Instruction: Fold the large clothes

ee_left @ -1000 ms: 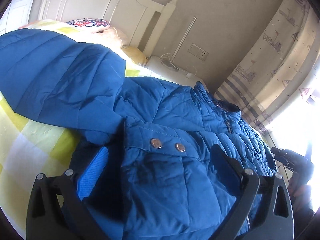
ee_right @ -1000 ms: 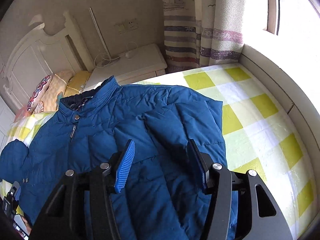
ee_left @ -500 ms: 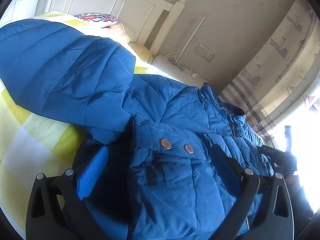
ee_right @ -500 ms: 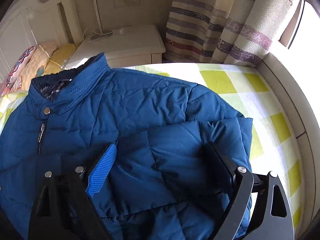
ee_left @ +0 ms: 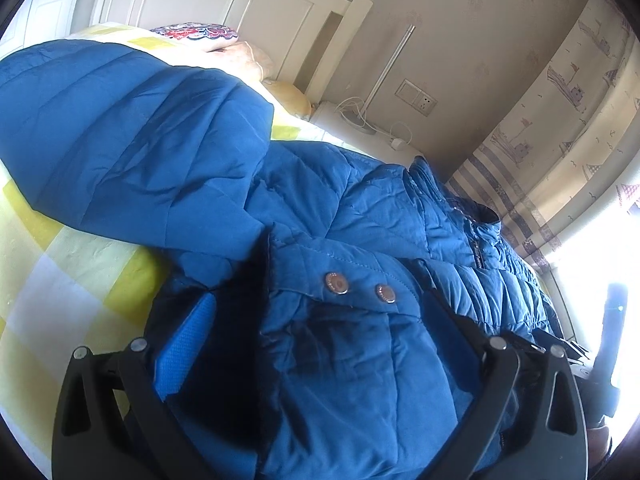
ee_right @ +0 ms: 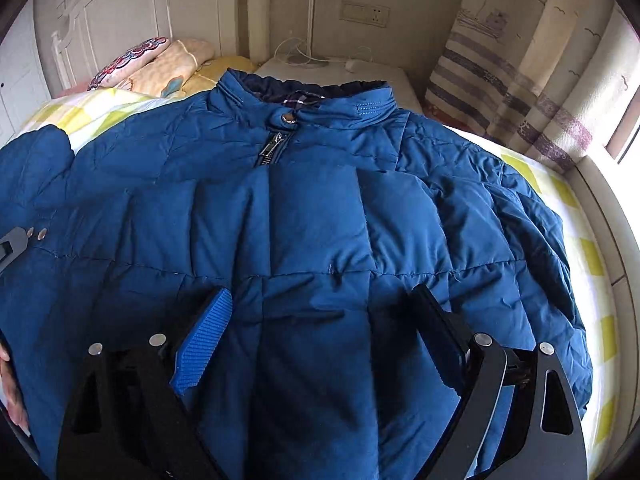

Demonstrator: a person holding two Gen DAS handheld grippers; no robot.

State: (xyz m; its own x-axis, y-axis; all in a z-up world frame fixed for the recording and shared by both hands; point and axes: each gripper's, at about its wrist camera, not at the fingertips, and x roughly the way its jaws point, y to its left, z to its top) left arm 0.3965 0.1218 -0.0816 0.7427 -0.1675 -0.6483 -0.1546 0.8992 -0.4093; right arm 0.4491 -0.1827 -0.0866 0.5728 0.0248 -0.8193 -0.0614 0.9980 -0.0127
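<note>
A blue quilted jacket (ee_right: 312, 216) lies front-up on a bed with a yellow-and-white checked sheet (ee_right: 576, 200), collar toward the headboard (ee_right: 120, 12), zip closed to the neck. In the right wrist view its middle fills the space between the right gripper (ee_right: 320, 320) fingers, which stand wide apart over the padded front; whether the tips press the fabric cannot be told.

In the left wrist view a sleeve cuff (ee_left: 352, 300) with 2 metal snaps (ee_left: 336, 282) sits between the fingers of the left gripper (ee_left: 316, 320). These too are spread apart, with the fabric bunched in the gap rather than pinched. The rest of that sleeve (ee_left: 132, 140) humps up to the left over the sheet.

Pillows (ee_right: 156, 64) lie by the headboard, a white nightstand (ee_right: 340, 76) stands behind the collar, and a striped curtain (ee_right: 520, 80) hangs at right.
</note>
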